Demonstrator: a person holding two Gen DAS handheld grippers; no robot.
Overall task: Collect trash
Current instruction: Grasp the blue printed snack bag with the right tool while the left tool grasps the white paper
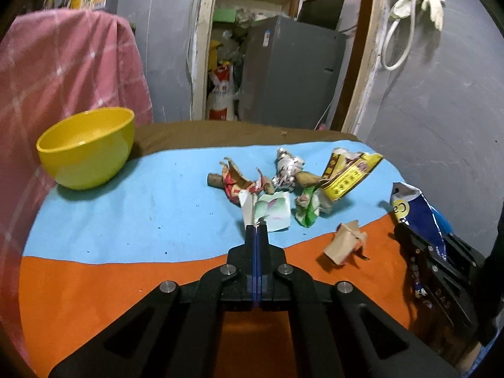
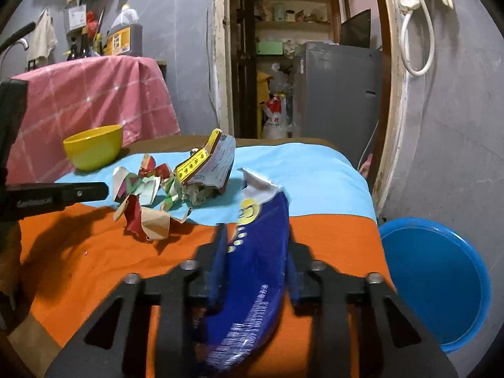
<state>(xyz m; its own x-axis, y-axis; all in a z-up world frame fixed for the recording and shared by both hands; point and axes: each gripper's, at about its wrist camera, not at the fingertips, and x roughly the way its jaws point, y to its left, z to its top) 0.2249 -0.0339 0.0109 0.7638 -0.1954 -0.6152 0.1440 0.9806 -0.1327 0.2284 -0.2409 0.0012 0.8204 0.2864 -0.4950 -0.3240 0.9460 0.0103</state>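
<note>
a light, crinkly blue foil wrapper [image 2: 252,271] was clamped mid-length by the right gripper [image 2: 256,249]; a thin white-green paper scrap [image 1: 267,211] was pinched at its edge by the left gripper [image 1: 256,230].

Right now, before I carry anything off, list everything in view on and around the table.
Yellow plastic bowl: one, yellow, far left of the cloth.
Blue and orange tablecloth: one, covers the table.
Yellow printed wrapper: one, yellow and maroon, far side of the pile.
Green crumpled wrapper: one, beside the yellow one.
Silver foil wad: one, far middle.
Tan crumpled paper: one, alone on the orange band.
Blue plastic basin: one, on the floor to the right.
Pink checked cloth: one, draped behind the bowl.
Left gripper: shut on a white and green paper scrap.
Right gripper: shut on a dark blue foil packet.
</note>
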